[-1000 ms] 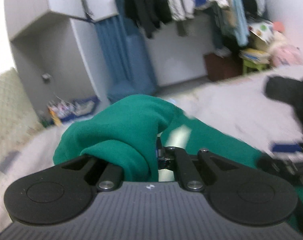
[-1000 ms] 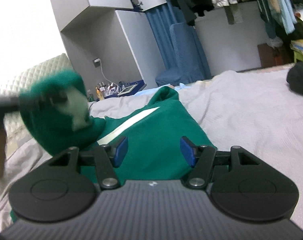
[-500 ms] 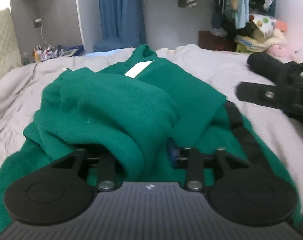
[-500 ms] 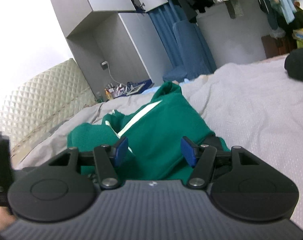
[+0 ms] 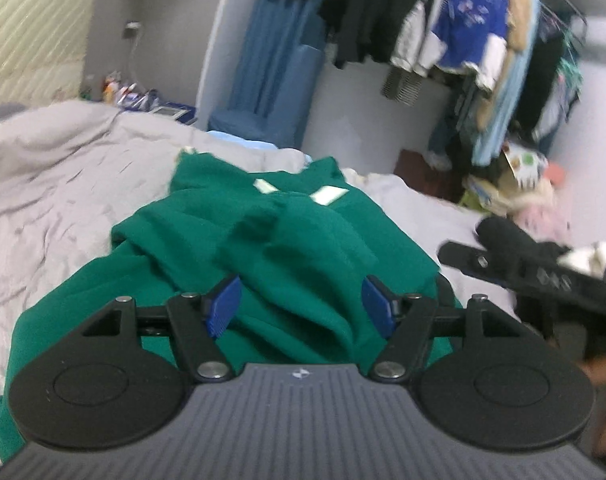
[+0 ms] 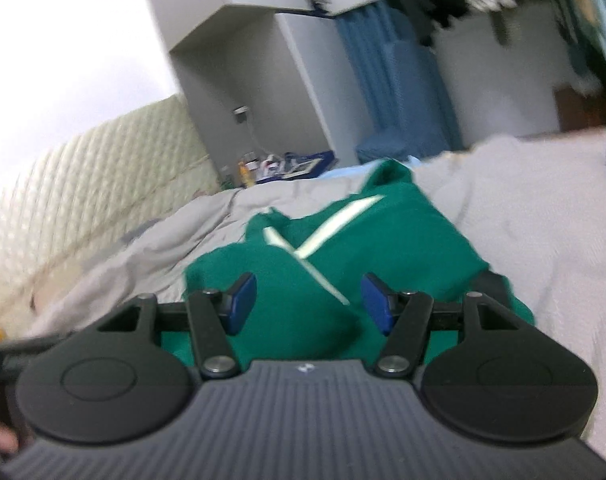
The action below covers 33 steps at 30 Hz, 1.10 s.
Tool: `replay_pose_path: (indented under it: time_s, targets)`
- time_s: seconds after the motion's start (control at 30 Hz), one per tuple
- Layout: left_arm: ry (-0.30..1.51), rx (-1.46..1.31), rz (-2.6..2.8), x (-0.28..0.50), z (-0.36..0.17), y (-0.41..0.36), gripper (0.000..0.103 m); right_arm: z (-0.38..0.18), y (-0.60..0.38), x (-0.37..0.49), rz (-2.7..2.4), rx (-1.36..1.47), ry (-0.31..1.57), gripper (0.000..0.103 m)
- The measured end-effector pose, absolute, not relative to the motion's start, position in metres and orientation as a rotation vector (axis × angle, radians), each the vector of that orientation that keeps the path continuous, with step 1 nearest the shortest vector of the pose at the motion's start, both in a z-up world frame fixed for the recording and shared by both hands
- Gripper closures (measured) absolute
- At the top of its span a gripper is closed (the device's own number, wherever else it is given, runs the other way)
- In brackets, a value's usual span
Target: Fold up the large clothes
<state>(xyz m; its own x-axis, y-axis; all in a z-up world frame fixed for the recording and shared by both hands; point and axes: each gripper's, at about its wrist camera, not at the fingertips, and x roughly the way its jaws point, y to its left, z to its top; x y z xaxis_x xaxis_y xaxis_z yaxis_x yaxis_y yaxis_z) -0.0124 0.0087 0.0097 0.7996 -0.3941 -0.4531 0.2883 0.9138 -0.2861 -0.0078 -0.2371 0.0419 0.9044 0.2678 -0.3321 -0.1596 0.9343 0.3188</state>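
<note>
Centrally, the green garment [image 5: 287, 240] lies bunched on the bed [image 5: 63, 184]. Left gripper [image 5: 301, 306] jaws opening, pads clear of cloth, releasing the fold; right gripper [image 6: 309, 302] at 3 o'clock, half-open, empty.

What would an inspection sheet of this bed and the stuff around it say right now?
Surface: bed under a wrinkled grey cover.
Job's things: green garment with pale stripes, lying partly folded and bunched on the bed.
Clutter: dark bundle on the bed; small items by the headboard.
Grippers: left gripper jaws opening, clear of the cloth; right gripper open over the garment, gripping nothing.
Cables: a cord hangs from a wall socket.
Surroundings: quilted headboard, clothes rack, blue curtain.
</note>
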Motion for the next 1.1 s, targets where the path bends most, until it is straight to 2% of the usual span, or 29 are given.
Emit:
replay_pose_path:
  time_s: [0.43,0.5,0.53,0.57,0.83,0.9,1.0,1.03,1.07,1.1]
  targets:
    - [0.559,-0.288,-0.291,0.042,-0.036,0.074,0.031,0.028,-0.142,0.029,0.302,-0.050,0.355,0.040]
    - [0.601,-0.306,-0.259,0.053,-0.049,0.084,0.032,0.020,-0.134,0.039,0.283,-0.101,0.368,0.030]
    - [0.620,-0.315,-0.252,0.058,-0.054,0.087,0.032,0.016,-0.130,0.043,0.269,-0.120,0.372,0.021]
    - [0.632,-0.322,-0.250,0.061,-0.059,0.090,0.032,0.012,-0.129,0.047,0.260,-0.131,0.377,0.020]
    - [0.725,-0.321,-0.206,0.088,-0.087,0.095,0.033,-0.025,-0.122,0.076,0.227,-0.208,0.511,0.019]
    - [0.723,-0.317,-0.203,0.088,-0.087,0.095,0.033,-0.024,-0.127,0.076,0.231,-0.183,0.514,0.022]
    - [0.719,-0.324,-0.196,0.087,-0.087,0.095,0.033,-0.015,-0.133,0.073,0.213,-0.162,0.513,0.050]
    - [0.717,-0.334,-0.195,0.087,-0.087,0.096,0.033,-0.010,-0.136,0.070,0.195,-0.154,0.508,0.067]
    - [0.714,-0.343,-0.194,0.086,-0.086,0.096,0.033,-0.006,-0.139,0.070,0.180,-0.143,0.506,0.074]
    - [0.709,-0.355,-0.194,0.085,-0.085,0.097,0.033,-0.002,-0.145,0.069,0.171,-0.118,0.503,0.076]
